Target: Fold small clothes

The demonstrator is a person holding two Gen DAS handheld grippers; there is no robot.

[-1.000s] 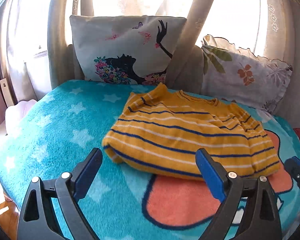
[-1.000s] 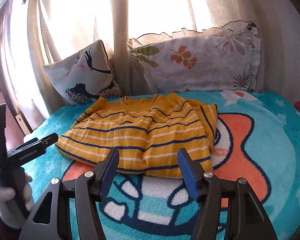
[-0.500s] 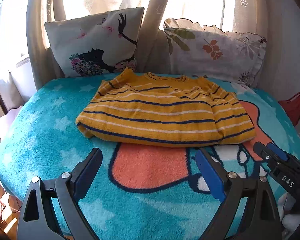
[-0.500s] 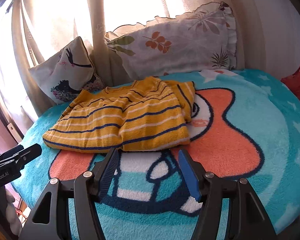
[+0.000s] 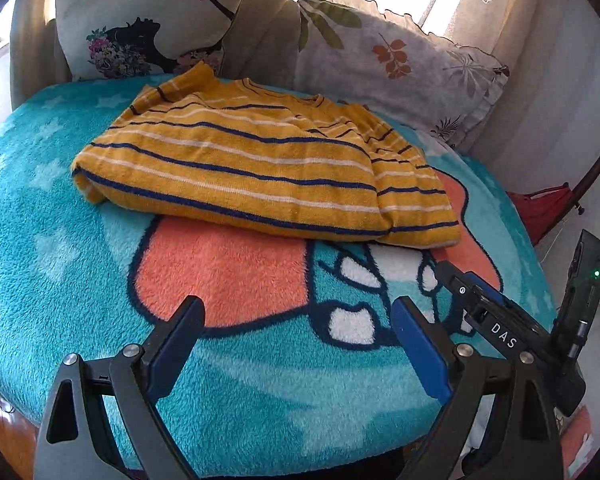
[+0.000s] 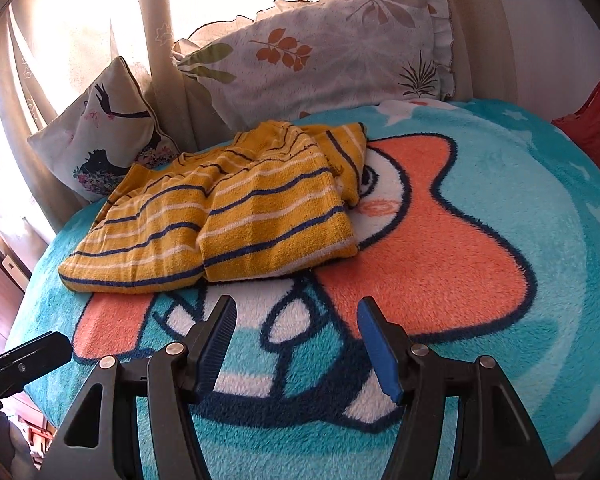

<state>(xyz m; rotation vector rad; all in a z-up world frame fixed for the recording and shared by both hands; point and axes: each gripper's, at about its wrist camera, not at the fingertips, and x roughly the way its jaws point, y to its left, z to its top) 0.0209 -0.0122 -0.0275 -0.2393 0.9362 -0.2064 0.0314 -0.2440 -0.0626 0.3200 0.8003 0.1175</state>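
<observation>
Two grippers, both empty right now. From the left wrist view, the left gripper (image 5: 296, 320) has its blue-padded fingers (image 5: 418, 350) spread wide with nothing between them, just the fluffy teal blanket (image 5: 260, 400) with the orange cartoon print under the gap. The yellow striped shirt (image 5: 260, 168) sits well ahead of the fingertips, lying folded on the blanket, its near hem running across past both tips and a bit further out on the right-finger side. Beyond the shirt, two pillows lean against the curtains: one with a black silhouette print (image 5: 140, 28) past the left finger's line, and a leaf-print pillow (image 5: 400, 60) past the right finger's. Off beside the right finger you can see the right gripper (image 5: 496, 320) poking in, black with "DAS" on it.

From the right wrist view, the right gripper (image 6: 296, 324) is also wide open, holding nothing, only blanket (image 6: 500, 320) between the pads. The shirt (image 6: 220, 216) is ahead and off toward the left finger's side, not touching either tip; its right part looks doubled over the rest. Leaf pillow (image 6: 320, 48) is straight ahead beyond it, silhouette pillow (image 6: 104, 132) further left. The tip of the left gripper (image 6: 28, 356) shows at the far left edge, too cropped to tell its state from here.
</observation>
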